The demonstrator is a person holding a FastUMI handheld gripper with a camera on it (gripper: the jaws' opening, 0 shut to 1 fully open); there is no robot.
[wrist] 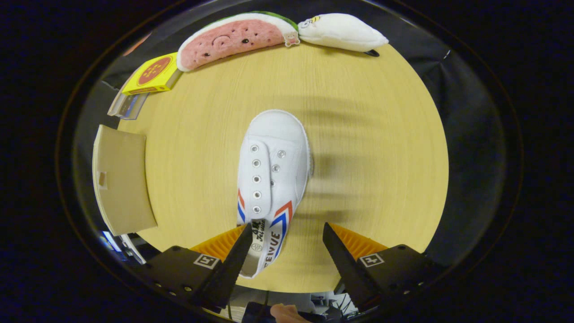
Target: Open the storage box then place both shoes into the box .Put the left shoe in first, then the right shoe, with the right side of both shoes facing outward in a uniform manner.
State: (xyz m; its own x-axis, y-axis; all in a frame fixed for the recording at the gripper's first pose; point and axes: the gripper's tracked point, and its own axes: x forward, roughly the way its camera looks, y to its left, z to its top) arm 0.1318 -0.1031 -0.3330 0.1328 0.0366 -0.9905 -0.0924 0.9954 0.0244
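Farthest left we see a tan cardboard flap (121,179) reaching in over the edge of the round, pale wood-grain tabletop (372,134); we take it for part of the storage box, though its body is hidden from us. Beyond it, at the tabletop's far-left edge, a flat yellow carton with a red oval print (152,74) lies on top of a clear plastic case (128,105) that juts out past the rim. Next along the far edge rests a plush watermelon slice, pink with a green rind (235,38), and just beside its tip, nearly touching, a white plush banana shape (341,31). In the middle lies a white canvas shoe with red and blue chevron stripes (271,179), toe pointing away from us, heel end between the fingers of our tool (287,246). The tool is spread wide: its left finger overlaps the shoe's heel collar, though we cannot tell whether it touches, while the right finger stands well apart from the shoe over bare wood. Right of the shoe the tabletop is open all the way to its curved edge, and bare wood also runs between the shoe's toe and the plush toys.
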